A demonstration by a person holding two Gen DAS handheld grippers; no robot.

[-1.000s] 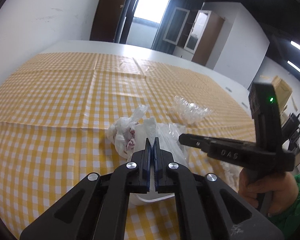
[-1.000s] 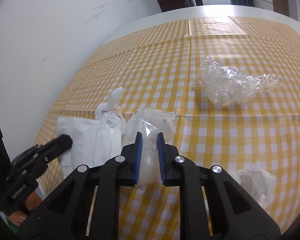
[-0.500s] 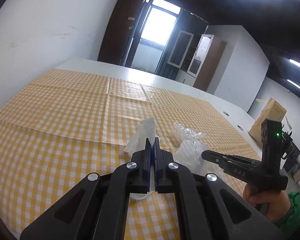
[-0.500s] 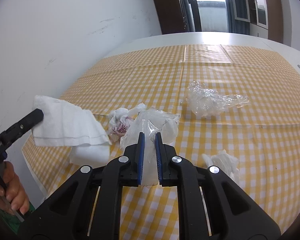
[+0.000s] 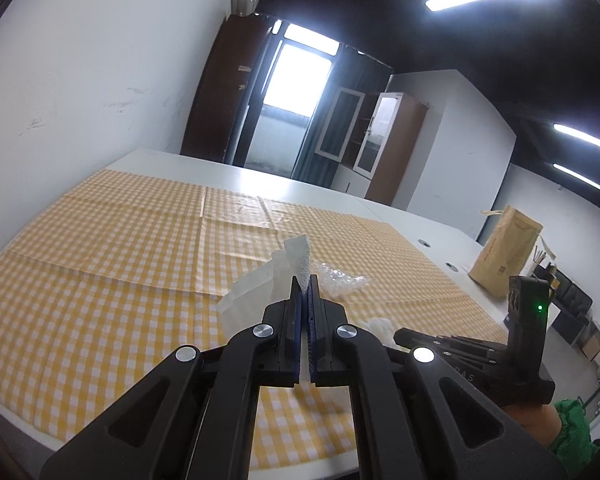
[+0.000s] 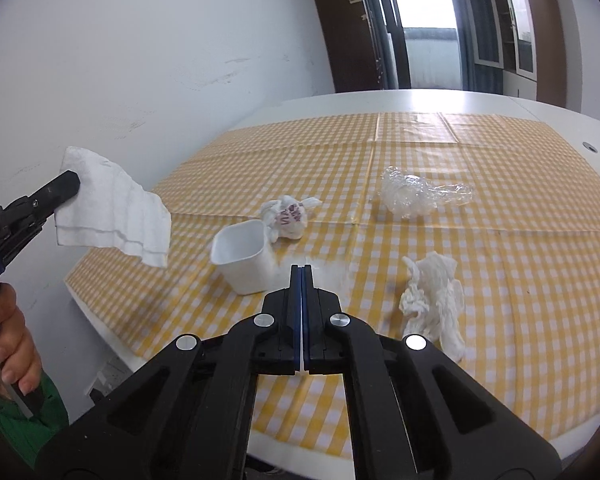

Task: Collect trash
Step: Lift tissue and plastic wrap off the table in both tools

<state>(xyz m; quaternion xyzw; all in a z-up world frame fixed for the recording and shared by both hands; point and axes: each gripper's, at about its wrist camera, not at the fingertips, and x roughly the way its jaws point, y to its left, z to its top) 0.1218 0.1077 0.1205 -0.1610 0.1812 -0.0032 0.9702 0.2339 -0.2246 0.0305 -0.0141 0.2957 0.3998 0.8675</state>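
My left gripper [image 5: 305, 285] is shut on a white paper napkin [image 5: 298, 258] and holds it well above the checked tablecloth; in the right wrist view the napkin [image 6: 112, 208] hangs from that gripper [image 6: 70, 184] at the left. My right gripper [image 6: 301, 274] is shut, with only a thin white sliver between its pads; I cannot tell what it is. On the cloth lie a white plastic cup [image 6: 244, 258], a knotted white bag with red print [image 6: 288, 216], a crumpled clear plastic wrap [image 6: 416, 194] and a crumpled white tissue [image 6: 432, 296].
The yellow checked cloth [image 6: 500, 264] covers a white table [image 5: 308, 194] beside a white wall at the left. A brown paper bag [image 5: 506, 250] stands at the table's far right. The table's near edge [image 6: 284, 446] runs under my right gripper.
My left gripper has lifted the napkin up off the table. My right gripper has risen and pulled back; the clear plastic it pinched is gone from its jaws, and the white cup now shows.
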